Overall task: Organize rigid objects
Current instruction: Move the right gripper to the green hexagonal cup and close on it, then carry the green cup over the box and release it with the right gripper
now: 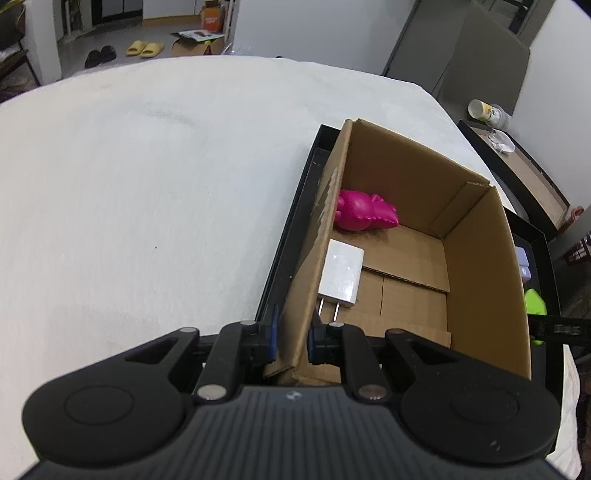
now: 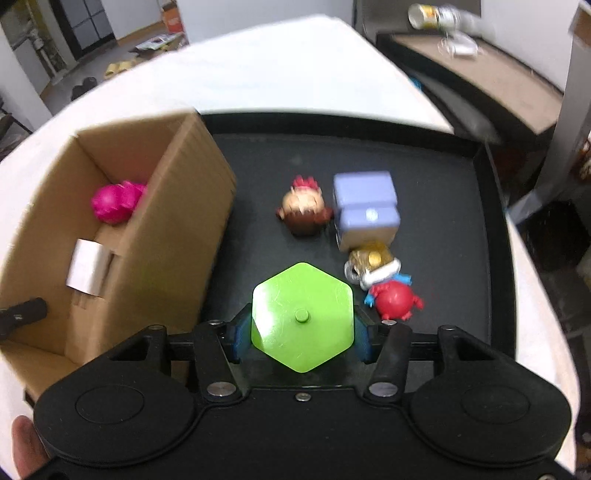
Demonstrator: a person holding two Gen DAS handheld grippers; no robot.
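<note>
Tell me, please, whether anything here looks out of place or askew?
Only a can lying on its side on the side table beyond the tray; the toys look loose but unspilled.

White-covered table [image 1: 147, 177] carries black tray [image 2: 443, 192]; cardboard box [image 1: 484, 258] stands in tray.
</note>
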